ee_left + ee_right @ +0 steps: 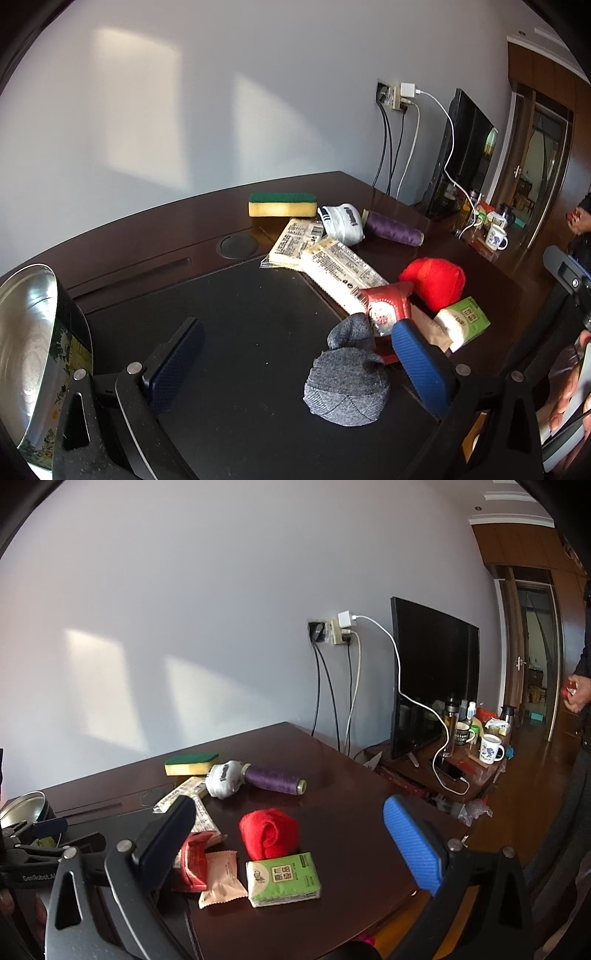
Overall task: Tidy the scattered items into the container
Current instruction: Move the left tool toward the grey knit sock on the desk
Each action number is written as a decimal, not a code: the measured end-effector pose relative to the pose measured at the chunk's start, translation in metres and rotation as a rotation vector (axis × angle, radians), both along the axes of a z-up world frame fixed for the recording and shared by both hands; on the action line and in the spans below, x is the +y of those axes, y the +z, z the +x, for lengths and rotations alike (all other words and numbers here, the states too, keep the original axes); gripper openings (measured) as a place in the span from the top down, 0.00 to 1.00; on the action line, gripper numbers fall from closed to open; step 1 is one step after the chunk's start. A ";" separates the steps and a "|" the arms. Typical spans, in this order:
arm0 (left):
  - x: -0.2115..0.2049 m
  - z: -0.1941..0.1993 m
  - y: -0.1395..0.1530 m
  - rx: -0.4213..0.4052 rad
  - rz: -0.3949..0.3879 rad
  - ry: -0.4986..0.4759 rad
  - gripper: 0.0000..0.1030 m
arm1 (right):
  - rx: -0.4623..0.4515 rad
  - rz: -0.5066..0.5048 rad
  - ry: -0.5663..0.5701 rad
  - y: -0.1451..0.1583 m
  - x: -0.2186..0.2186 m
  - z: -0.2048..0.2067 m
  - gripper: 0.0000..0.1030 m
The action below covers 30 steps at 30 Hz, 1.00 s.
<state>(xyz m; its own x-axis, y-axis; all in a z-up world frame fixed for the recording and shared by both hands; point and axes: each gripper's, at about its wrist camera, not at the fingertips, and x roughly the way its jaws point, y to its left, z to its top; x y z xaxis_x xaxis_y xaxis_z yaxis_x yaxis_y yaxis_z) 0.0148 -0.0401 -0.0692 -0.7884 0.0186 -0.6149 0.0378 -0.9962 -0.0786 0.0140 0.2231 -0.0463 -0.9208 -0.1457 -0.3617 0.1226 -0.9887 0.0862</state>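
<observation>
- Grey knit, the rolled sock (347,384) is lying on the black mat (236,317), sitting between the spread jaws of the left gripper (295,365), which is gripping nothing.
- The right gripper (295,849) is likewise gaping empty over the tissue pack (282,878) and red sock (269,833).
- The metal tin (26,354) is waiting at the left, probably as the container.

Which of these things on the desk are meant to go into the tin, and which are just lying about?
For the job: tin; grey sock; red sock; white sock; tissue pack; sponge; purple thread spool; pink snack packet; red packet; long white packet.

Just lying about: television; mugs; charger cable.
</observation>
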 end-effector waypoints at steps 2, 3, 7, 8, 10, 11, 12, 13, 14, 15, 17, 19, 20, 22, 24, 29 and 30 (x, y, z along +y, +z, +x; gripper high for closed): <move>0.001 -0.001 -0.002 -0.008 -0.005 -0.003 0.01 | -0.009 -0.002 0.001 -0.003 -0.001 -0.001 0.00; 0.001 -0.002 -0.003 -0.010 -0.005 -0.002 0.01 | -0.013 -0.002 0.002 -0.004 -0.001 -0.001 0.00; 0.001 -0.004 -0.005 -0.018 -0.005 -0.002 0.01 | -0.026 0.007 0.005 -0.007 -0.002 -0.004 0.00; 0.002 -0.004 -0.005 -0.019 -0.007 -0.002 0.01 | -0.028 0.007 0.005 -0.008 -0.002 -0.004 0.00; 0.003 -0.004 -0.006 -0.019 -0.010 -0.002 0.01 | -0.031 0.007 0.006 -0.008 -0.001 -0.005 0.00; 0.003 -0.004 -0.006 -0.020 -0.011 -0.004 0.01 | -0.031 0.006 0.004 -0.009 0.000 -0.004 0.00; 0.004 -0.003 -0.007 -0.020 -0.011 -0.005 0.01 | -0.031 0.005 0.003 -0.009 0.000 -0.004 0.00; 0.004 -0.003 -0.006 -0.020 -0.012 -0.005 0.01 | -0.031 0.004 0.002 -0.009 0.001 -0.004 0.00; 0.004 -0.003 -0.006 -0.016 -0.011 -0.004 0.01 | -0.030 0.004 0.000 -0.008 0.001 -0.003 0.00; 0.004 -0.002 -0.005 -0.013 -0.009 -0.003 0.01 | -0.029 0.004 -0.001 -0.008 0.002 -0.003 0.00; 0.004 -0.001 -0.003 -0.006 -0.007 -0.001 0.01 | -0.028 0.003 -0.004 -0.008 0.003 -0.002 0.00; 0.004 0.000 -0.001 0.002 -0.004 0.001 0.01 | -0.025 0.002 -0.007 -0.007 0.004 -0.001 0.00; 0.003 0.001 -0.001 0.005 -0.003 0.002 0.01 | -0.021 0.002 -0.008 -0.006 0.004 0.000 0.00; 0.002 0.002 -0.001 0.006 -0.001 0.003 0.01 | -0.010 0.002 -0.012 -0.004 0.004 0.002 0.00; 0.000 0.005 -0.002 0.006 -0.007 0.007 0.01 | -0.005 0.004 -0.013 -0.002 0.003 0.003 0.00; -0.002 0.017 -0.010 0.000 -0.035 0.010 0.01 | -0.008 0.015 -0.007 -0.004 -0.001 0.003 0.00; -0.001 0.019 -0.012 -0.004 -0.039 0.004 0.01 | -0.008 0.018 -0.006 -0.005 -0.001 0.004 0.00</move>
<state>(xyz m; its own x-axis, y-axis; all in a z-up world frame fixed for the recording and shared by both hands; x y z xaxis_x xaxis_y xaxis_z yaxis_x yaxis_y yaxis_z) 0.0334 -0.0415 -0.0812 -0.7858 -0.0086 -0.6185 0.0425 -0.9983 -0.0400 0.0176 0.2220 -0.0510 -0.9187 -0.1340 -0.3714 0.1164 -0.9908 0.0696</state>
